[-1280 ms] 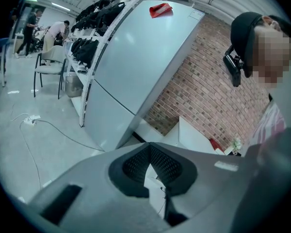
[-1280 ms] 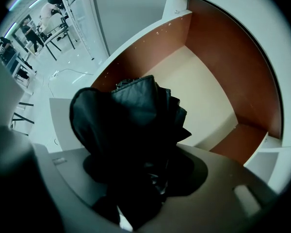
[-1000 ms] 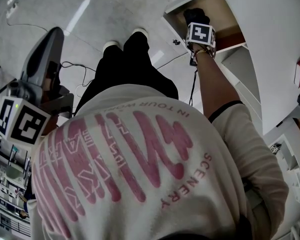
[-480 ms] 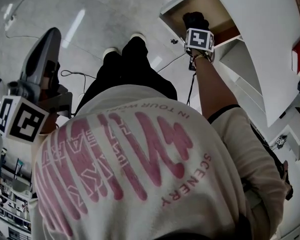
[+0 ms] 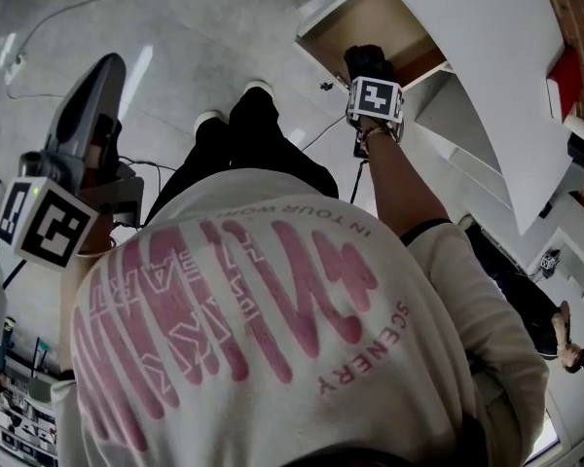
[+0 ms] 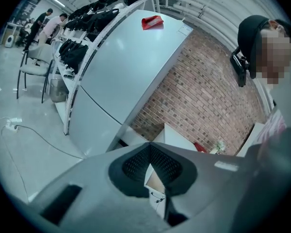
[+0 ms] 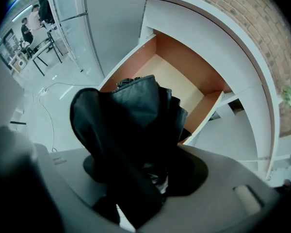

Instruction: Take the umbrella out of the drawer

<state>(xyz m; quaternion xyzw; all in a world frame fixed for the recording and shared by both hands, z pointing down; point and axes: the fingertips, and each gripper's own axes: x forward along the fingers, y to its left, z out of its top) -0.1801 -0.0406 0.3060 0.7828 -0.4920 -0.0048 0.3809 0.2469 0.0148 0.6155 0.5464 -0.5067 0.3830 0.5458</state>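
The right gripper [image 7: 145,178] is clenched on the umbrella [image 7: 131,125]. The folded black fabric bunches between its pads, and most of the bundle sticks out beyond the jaws, with a loose flap hanging on the left. The grip looks to be on soft cloth rather than on anything rigid, so the squeeze should be held firm and the lift made without jerks, or the bundle could slide through. Beyond the umbrella lies the open drawer [image 7: 194,64], wood-lined, with its floor bare where it shows. The umbrella hangs over the drawer's near left corner, and whether its far end is already above the rim cannot be told. It seems best to bring it straight up and towards the person until that end is plainly clear, watching that the flap does not snag on the drawer's edge. The white counter [image 7: 218,28] curves over the drawer on the far right, so the pull should avoid that side. The left gripper [image 6: 148,147], its jaw tips together on nothing, is held well apart from the drawer.
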